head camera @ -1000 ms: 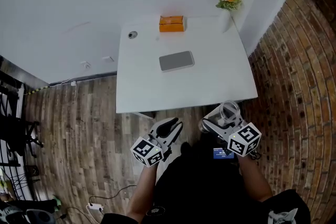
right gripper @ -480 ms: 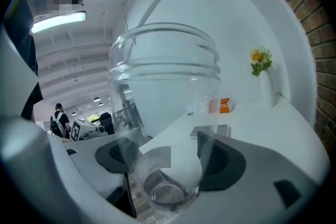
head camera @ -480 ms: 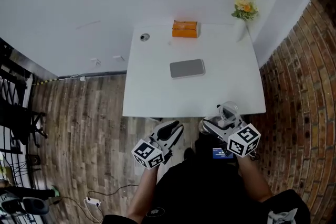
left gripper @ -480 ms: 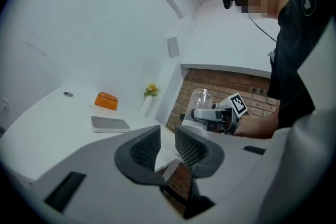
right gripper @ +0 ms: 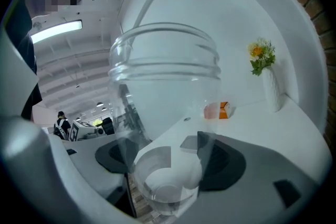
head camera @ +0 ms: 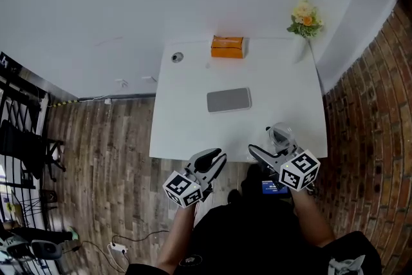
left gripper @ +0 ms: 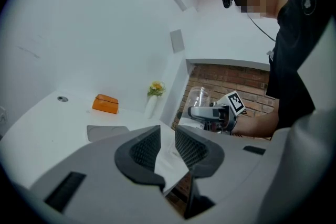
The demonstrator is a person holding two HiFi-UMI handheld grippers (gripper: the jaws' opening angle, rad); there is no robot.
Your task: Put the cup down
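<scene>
Cup (right gripper: 165,113) pinched upright in right gripper (head camera: 273,146), lower right, at table (head camera: 193,119) edge; left gripper (head camera: 211,163) slightly spread, empty. Best carry further in, lower level, then release.

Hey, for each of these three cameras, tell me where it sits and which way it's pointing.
Head view: on the head, facing steeply down at the white table; arms, left gripper and right gripper show.
Left gripper view: on the left gripper, looking past its open jaws across the table; torso at right.
Right gripper view: looks through the cup its jaws clamp.
All three share the orange box.
</scene>
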